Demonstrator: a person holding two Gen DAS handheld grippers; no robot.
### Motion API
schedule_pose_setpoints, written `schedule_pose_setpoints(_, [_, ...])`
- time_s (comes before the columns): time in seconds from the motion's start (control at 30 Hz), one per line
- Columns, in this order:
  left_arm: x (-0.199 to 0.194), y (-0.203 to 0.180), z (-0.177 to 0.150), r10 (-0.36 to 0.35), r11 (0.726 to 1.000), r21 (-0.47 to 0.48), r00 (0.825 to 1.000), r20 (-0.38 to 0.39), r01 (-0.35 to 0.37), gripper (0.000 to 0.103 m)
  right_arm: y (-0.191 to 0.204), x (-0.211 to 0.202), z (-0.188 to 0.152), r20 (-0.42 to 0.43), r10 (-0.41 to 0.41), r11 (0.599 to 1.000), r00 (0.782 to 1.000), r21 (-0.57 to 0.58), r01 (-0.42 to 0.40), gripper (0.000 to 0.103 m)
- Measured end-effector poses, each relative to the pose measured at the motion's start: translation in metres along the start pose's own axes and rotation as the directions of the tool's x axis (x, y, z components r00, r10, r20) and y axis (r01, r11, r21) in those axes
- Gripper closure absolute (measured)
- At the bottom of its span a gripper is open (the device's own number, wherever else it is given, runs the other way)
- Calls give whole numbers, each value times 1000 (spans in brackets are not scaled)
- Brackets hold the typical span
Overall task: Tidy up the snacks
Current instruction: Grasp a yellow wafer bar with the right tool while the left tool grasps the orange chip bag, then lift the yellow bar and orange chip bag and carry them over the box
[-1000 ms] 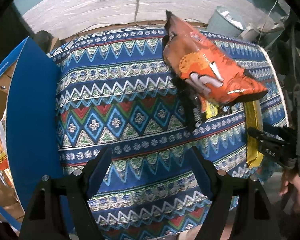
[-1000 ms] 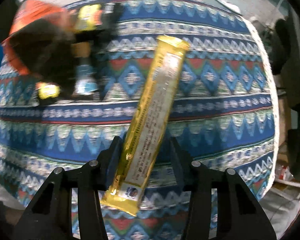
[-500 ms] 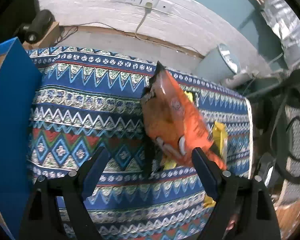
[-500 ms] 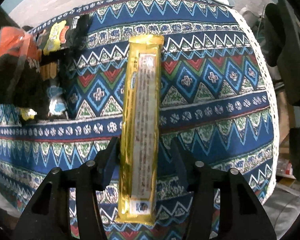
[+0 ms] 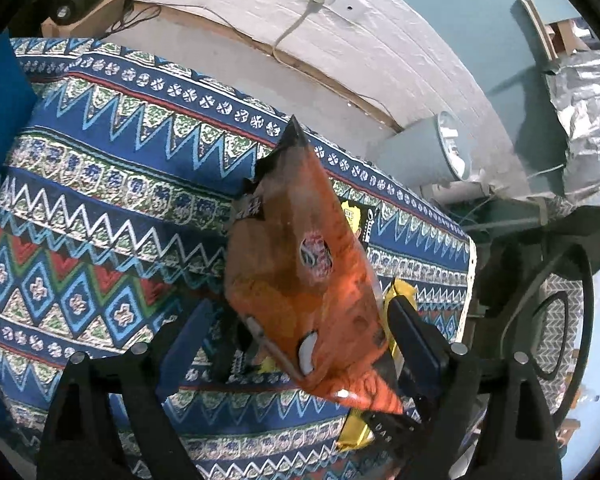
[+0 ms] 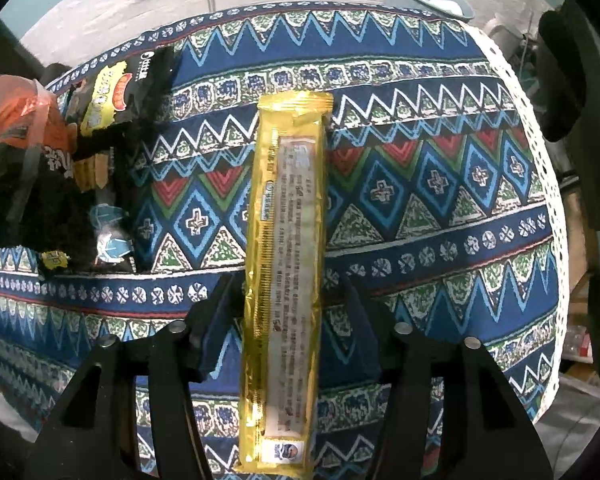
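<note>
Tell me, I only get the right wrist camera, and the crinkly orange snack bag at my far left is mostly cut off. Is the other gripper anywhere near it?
Observer: Yes. The left gripper has one finger on each side of the crinkly orange snack bag, spread wide and not pinching it.
Operator: What's beyond that bag, further left?
Observer: A flat dark-blue panel shows at the left edge of the patterned tablecloth.
Operator: Can that camera see my long gold foil packet?
Observer: Only partly. The long gold foil packet pokes out from behind the orange bag, which hides its middle.
</note>
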State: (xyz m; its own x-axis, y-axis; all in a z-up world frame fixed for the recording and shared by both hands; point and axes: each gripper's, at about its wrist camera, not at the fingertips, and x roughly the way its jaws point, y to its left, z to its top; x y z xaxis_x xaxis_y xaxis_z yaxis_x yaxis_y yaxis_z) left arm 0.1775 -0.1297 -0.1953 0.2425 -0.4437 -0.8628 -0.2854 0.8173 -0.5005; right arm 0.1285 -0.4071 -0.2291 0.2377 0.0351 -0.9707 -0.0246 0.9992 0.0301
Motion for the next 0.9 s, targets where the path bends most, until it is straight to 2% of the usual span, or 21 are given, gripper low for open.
schedule_pose_setpoints(0.17, [18, -2, 4, 3, 1000, -6, 1000, -27, -3, 12, 5, 5, 3, 25, -31, 999, 999, -24, 32, 46])
schedule_pose_setpoints(0.27, [23, -5, 5, 3, 1000, 22, 1000, -30, -3, 12, 12, 8, 5, 56, -54, 997, 997, -58, 57, 47])
schedule_pose_setpoints(0.3, [24, -6, 5, 12, 999, 46, 1000, -29, -10, 16, 14, 8, 6, 68, -55, 996, 996, -69, 59, 54])
schedule_pose_setpoints(0.33, [25, -8, 4, 16, 998, 58, 1000, -26, -14, 25, 17, 8, 7, 77, -51, 995, 996, -79, 57, 58])
schedule_pose_setpoints(0.37, [25, -9, 4, 13, 998, 67, 1000, -24, -12, 27, 19, 8, 8, 84, -59, 994, 995, -90, 67, 70])
schedule_pose_setpoints(0.4, [25, -9, 3, 6, 997, 75, 1000, -22, -5, 32, 22, 9, 8, 88, -66, 992, 994, -97, 74, 71])
schedule_pose_setpoints(0.43, [25, -10, 4, 5, 997, 82, 1000, -20, -4, 40, 24, 10, 8, 87, -69, 992, 994, -102, 77, 71])
schedule_pose_setpoints(0.63, [9, -15, 0, 6, 985, 171, 1000, 24, -10, 57, 31, 11, 12, 80, -60, 992, 995, -102, 68, 72])
schedule_pose_setpoints(0.9, [-11, -18, -7, 9, 970, 242, 998, 64, -24, 59, 28, -11, 6, 93, -41, 994, 995, -99, 50, 72])
